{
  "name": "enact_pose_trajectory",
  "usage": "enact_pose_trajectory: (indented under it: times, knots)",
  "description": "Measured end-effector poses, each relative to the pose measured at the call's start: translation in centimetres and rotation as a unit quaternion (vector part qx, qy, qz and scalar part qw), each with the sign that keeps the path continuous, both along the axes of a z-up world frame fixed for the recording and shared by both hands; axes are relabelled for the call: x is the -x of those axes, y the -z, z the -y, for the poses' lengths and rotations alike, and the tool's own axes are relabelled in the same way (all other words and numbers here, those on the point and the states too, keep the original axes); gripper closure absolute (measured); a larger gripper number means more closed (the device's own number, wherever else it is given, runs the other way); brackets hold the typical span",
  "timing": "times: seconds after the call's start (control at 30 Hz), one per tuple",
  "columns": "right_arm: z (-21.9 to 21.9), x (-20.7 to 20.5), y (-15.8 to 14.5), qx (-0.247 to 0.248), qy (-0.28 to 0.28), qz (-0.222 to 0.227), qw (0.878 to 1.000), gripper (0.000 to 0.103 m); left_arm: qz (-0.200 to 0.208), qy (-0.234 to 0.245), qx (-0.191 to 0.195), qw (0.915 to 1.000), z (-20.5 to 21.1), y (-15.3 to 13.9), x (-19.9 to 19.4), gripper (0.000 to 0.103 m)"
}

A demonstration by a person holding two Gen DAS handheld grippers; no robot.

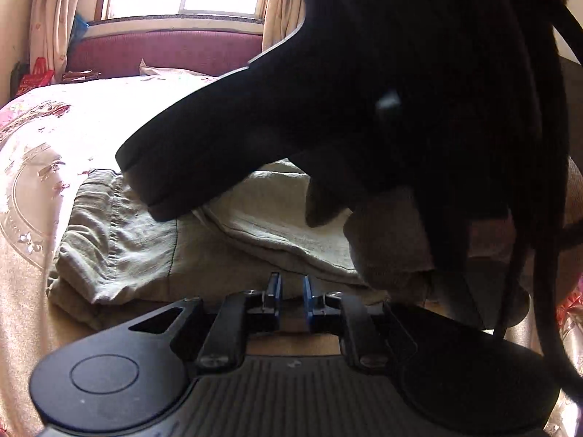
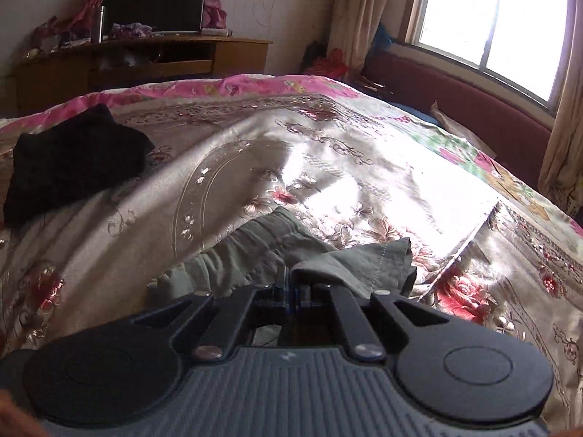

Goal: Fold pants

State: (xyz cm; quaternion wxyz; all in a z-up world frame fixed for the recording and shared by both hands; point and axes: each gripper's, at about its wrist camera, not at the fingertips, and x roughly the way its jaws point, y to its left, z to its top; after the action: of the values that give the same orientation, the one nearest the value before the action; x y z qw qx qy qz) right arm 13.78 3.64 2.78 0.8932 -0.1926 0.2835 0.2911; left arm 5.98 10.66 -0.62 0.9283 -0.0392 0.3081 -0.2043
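Olive-green pants [image 1: 120, 240] lie partly folded on the floral bedspread [image 1: 43, 138]. In the left wrist view my left gripper [image 1: 290, 289] is open and empty, its blue-tipped fingers just short of the pants' near edge. The right gripper's black body [image 1: 364, 91] looms above and fills the upper right. In the right wrist view my right gripper [image 2: 291, 284] is shut on a fold of the pants [image 2: 349, 262] and lifts it slightly off the bedspread [image 2: 255, 153].
A black folded garment [image 2: 73, 160] lies at the far left of the bed. A wooden TV stand [image 2: 153, 58] stands against the far wall. A red padded bench [image 2: 455, 98] and a window [image 2: 492, 18] are on the right.
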Motion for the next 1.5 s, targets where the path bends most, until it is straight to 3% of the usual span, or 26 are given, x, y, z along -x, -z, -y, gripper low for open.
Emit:
enact_pose_trajectory:
  times: [0.07,0.13,0.3,0.57,0.73,0.9,1.07,1.17,1.27,1.4,1.5]
  knots:
    - [-1.0,-0.1,0.5,0.037,-0.036,-0.015,0.999,0.096,-0.002,0.001,0.009,1.0,-0.2,0.0,-0.1,0.075]
    - [-2.2,0.4,1.2,0.084,-0.055,0.005,0.995,0.095,-0.005,-0.003,0.016,0.9999,-0.5,0.2,-0.2,0.075]
    - [-3.6,0.6,1.5,0.128,-0.097,0.017,0.987,0.072,-0.006,-0.005,0.029,0.9995,-1.0,0.5,-0.4,0.069]
    - [-4.5,0.7,1.1,0.203,-0.181,0.047,0.961,0.067,0.0,0.015,0.023,0.9996,-1.1,0.8,-0.2,0.066]
    - [-4.2,1.1,1.1,0.199,-0.207,0.041,0.957,0.063,0.01,0.026,0.021,0.9994,-0.4,1.0,0.3,0.059]
    - [-1.5,1.6,0.0,0.186,-0.165,0.05,0.967,0.06,0.012,0.016,0.036,0.9991,-1.6,1.4,0.0,0.059]
    - [3.4,1.9,-0.7,0.176,-0.083,0.058,0.979,0.058,0.034,-0.038,0.059,0.997,-4.1,0.6,0.2,0.059]
    - [5.4,3.4,-0.1,0.167,-0.061,0.056,0.983,0.058,0.015,-0.072,0.091,0.9931,-6.7,0.8,-0.4,0.059]
    - [7.8,5.0,0.3,0.156,-0.026,0.05,0.986,0.058,-0.021,-0.118,0.095,0.9882,-8.4,1.8,-1.6,0.059]
    - [12.0,7.4,1.0,0.154,0.037,0.035,0.987,0.058,-0.05,-0.13,0.113,0.9838,-9.5,2.2,-2.8,0.059]
    - [14.7,9.2,2.0,0.159,0.071,0.012,0.985,0.058,-0.04,-0.13,0.096,0.9861,-8.4,1.7,-3.4,0.059]
